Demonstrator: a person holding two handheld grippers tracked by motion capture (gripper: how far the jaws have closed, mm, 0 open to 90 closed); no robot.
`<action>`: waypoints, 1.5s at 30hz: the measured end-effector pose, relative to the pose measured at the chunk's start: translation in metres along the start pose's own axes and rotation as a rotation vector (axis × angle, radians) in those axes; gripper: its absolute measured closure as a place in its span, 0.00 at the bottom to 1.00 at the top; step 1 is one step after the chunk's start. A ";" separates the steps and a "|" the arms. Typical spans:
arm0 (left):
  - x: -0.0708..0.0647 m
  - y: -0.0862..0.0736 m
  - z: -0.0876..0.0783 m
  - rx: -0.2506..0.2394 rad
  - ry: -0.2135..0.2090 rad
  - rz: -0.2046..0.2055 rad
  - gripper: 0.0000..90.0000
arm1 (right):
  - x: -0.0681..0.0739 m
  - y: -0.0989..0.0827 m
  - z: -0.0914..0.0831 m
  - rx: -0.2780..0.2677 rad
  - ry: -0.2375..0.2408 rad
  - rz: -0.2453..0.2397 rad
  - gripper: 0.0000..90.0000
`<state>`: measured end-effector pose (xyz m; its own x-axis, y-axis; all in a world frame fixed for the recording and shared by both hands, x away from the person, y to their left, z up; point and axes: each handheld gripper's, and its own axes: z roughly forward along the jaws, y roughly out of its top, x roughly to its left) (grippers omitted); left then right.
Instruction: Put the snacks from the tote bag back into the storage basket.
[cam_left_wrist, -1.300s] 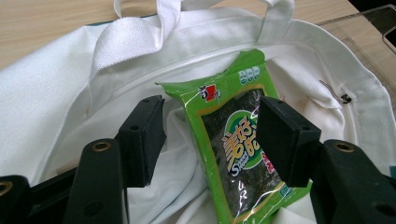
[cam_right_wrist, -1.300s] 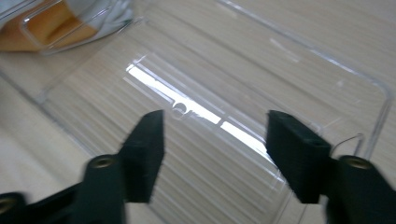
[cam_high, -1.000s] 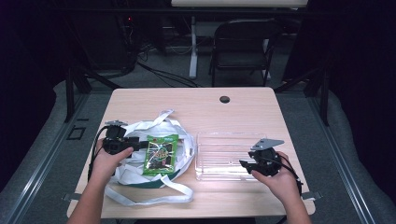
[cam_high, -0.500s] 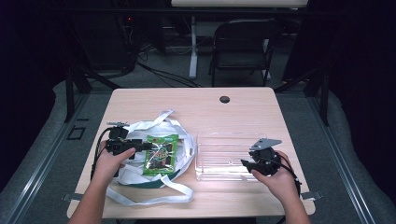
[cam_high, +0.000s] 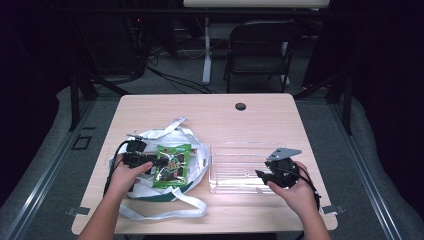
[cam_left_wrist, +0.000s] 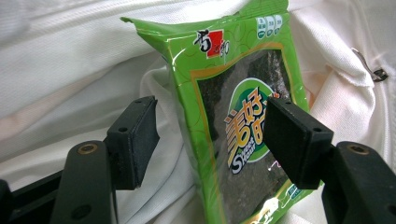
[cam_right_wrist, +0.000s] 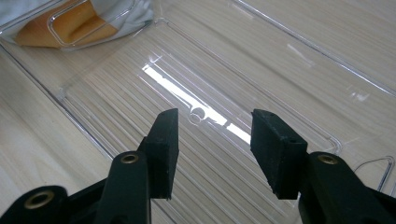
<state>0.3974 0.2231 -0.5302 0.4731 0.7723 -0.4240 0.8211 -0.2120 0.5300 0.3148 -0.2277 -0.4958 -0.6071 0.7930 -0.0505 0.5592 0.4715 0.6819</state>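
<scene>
The left hand-held gripper has its two jaws spread wide; they have just been opening, and one green snack packet stands between them, its edge toward the camera. The pads do not press on it, so the packet is released. In the high view the same left hand-held gripper points at the packet, which lies directly ahead of its jaws on one white cloth bag. The bag spreads under and around the packet, and its long white straps trail across the tabletop behind and beside the left hand.

The right hand-held gripper is also unclenched, jaws apart with nothing between them; they have just been opening a little. Beneath and ahead of its jaws lies one clear plastic tray with a ribbed floor, holding nothing but reflections. In the high view the right hand-held gripper sits at the tray's near right side, held by the right hand. The tray lies just beside the bag, between the two grippers.

Farther off, one dark round hole marks the tabletop's far edge, and one black chair stands beyond it.
</scene>
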 end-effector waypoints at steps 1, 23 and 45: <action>0.001 0.000 0.001 0.013 -0.004 0.004 0.39 | 0.000 0.000 0.000 0.001 -0.004 0.002 0.58; 0.005 0.004 0.018 0.061 -0.101 -0.051 0.44 | -0.003 -0.005 -0.008 -0.022 -0.025 0.006 0.59; 0.007 0.007 -0.001 0.078 -0.191 0.018 0.66 | -0.006 -0.005 -0.008 -0.024 -0.010 0.023 0.58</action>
<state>0.4064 0.2275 -0.5288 0.5335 0.6422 -0.5505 0.8309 -0.2760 0.4832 0.3111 -0.2383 -0.4934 -0.5884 0.8075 -0.0417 0.5593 0.4437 0.7002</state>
